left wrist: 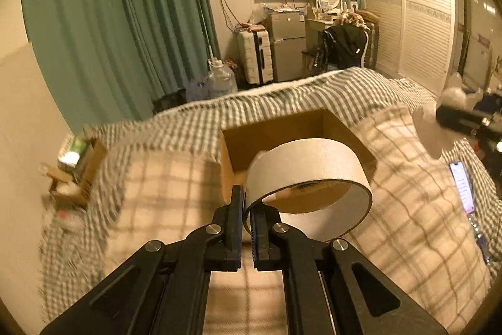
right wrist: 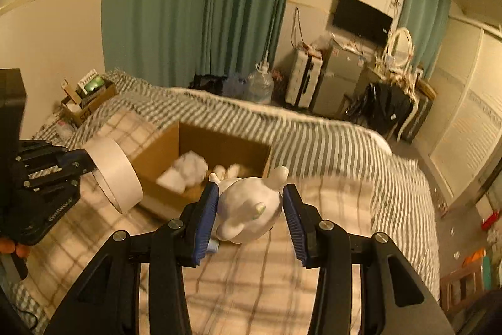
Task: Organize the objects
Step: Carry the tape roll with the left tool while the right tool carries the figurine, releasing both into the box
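My left gripper (left wrist: 247, 203) is shut on the rim of a white roll of tape (left wrist: 309, 175) and holds it in the air just in front of an open cardboard box (left wrist: 273, 131) on the bed. My right gripper (right wrist: 248, 203) is shut on a white toy figure (right wrist: 248, 211) with rounded ears, held above the checked blanket just short of the same box (right wrist: 219, 146). The box holds crumpled white stuff (right wrist: 185, 171). The tape roll (right wrist: 114, 175) and left gripper show at the left of the right wrist view.
A phone (left wrist: 461, 187) lies lit on the blanket at right. A small carton of items (right wrist: 86, 98) stands at the bed's far left corner. Beyond the bed are water jugs (left wrist: 221, 79), a suitcase (left wrist: 255, 57) and a fridge (left wrist: 287, 46).
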### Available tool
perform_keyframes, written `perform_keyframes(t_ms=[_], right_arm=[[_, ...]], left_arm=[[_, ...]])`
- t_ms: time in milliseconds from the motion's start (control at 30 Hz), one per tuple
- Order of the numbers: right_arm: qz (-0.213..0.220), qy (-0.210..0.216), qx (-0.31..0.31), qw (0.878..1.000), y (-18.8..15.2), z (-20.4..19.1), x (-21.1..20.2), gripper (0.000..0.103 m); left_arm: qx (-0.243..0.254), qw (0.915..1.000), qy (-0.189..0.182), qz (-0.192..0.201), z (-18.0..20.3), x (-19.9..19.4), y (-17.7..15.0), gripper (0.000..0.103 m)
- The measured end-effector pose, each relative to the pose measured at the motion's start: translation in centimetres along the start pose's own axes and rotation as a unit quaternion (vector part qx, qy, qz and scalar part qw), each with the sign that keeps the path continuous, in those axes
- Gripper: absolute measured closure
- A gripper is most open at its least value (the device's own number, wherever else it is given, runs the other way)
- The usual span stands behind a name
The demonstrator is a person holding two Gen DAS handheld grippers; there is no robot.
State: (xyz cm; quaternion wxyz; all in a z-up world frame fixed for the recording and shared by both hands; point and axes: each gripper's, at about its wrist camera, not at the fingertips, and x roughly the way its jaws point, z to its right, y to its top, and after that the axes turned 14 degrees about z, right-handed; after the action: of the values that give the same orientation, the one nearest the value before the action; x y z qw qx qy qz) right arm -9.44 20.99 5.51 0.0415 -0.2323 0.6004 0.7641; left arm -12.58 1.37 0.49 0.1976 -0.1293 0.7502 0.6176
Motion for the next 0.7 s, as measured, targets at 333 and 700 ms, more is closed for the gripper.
perform_keyframes(t_ms=[333,700], right_arm=[[0.025,0.025,0.015,0.999,7.7,1.1,4.6,0.061],[-0.027,0.062,0.035,0.997,3.0,0.9,14.6,0.061]], left_arm=[[0.007,0.9997,0.002,0.024,-1.5,3.6,6.1,0.099],[0.004,0.9994,-0.026,-0.024,-1.0,12.4,2.9,0.099]])
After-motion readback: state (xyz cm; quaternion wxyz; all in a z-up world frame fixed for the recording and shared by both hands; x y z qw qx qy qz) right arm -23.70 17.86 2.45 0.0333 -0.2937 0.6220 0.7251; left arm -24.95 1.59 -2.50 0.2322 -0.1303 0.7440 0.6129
